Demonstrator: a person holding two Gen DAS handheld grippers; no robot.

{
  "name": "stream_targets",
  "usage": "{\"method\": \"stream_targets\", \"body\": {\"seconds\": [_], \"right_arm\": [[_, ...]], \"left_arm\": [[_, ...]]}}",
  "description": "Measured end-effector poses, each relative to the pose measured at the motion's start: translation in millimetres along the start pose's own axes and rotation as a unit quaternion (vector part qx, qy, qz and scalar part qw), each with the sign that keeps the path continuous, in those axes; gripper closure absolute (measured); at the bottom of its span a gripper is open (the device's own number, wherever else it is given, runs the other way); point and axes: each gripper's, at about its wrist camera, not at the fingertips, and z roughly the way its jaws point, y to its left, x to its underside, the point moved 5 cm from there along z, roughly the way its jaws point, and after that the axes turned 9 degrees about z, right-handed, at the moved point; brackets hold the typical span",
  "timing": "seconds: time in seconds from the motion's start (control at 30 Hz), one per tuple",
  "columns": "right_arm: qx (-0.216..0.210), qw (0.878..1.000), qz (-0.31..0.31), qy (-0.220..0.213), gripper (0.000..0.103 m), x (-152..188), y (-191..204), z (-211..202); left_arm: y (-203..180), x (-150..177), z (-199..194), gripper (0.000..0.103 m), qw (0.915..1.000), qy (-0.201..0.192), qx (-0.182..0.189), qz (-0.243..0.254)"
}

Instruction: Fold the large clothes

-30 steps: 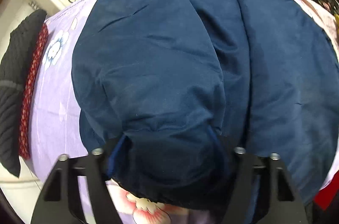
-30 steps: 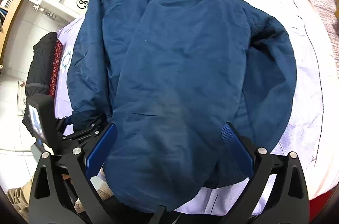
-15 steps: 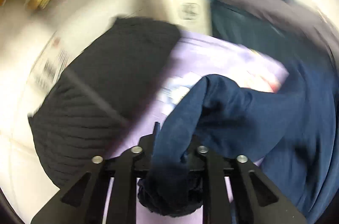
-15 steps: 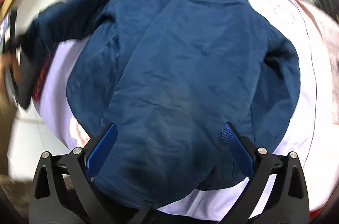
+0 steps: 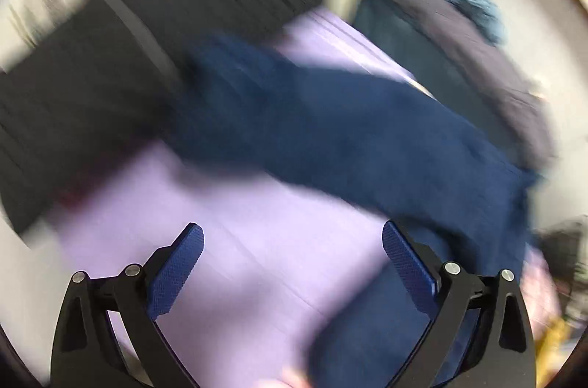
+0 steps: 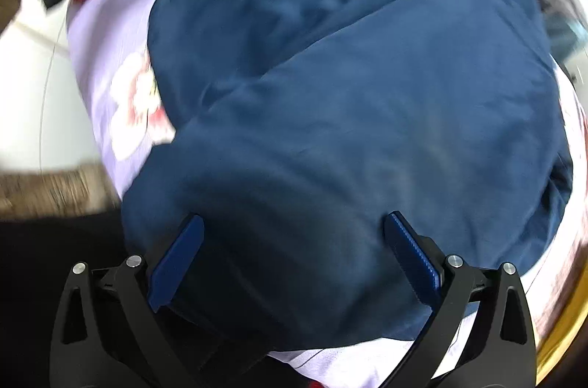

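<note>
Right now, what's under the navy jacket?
The navy jacket lies on a lilac floral sheet, which shows bare beside the spread sleeve. Whatever is beneath the jacket's body is covered.

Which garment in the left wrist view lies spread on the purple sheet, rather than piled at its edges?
The navy jacket, its sleeve stretched across the purple sheet. The black knit sits at one edge; the grey and light-blue clothes are heaped at the far end.

Navy jacket [image 6: 386, 86] under spread tool [image 6: 294, 241]
</note>
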Motion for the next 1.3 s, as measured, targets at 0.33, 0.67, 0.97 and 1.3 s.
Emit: {"method": "stream_targets", "body": {"seconds": [0.33, 0.67, 0.97, 1.3], "right_arm": [[0.102, 0.986, -0.129, -0.026, 0.046, 15.7, 14.4, 25.2], [-0.013, 0.985, 0.123, -0.12, 0.098, 18.7, -91.4, -77.7], [0.176, 0.874, 0.385, -0.239, 0.103, 102.9, -342.0, -218.6], [0.171, 0.781, 0.537, -0.268, 0.009, 197.0, -476.8, -292.9]], "left_arm": [[-199.9, 54.5, -112.7, 0.007, 0.9782, -0.02, 0.172, 0.115], [-210.8, 68.7, -153.5, 0.013, 0.9692, -0.031, 0.21, 0.124], [-312.4, 75.8, -349.7, 0.013, 0.7853, 0.083, 0.608, 0.082], [-358.6, 108.4, -388.3, 0.012, 0.6475, 0.181, 0.74, 0.028]]}}
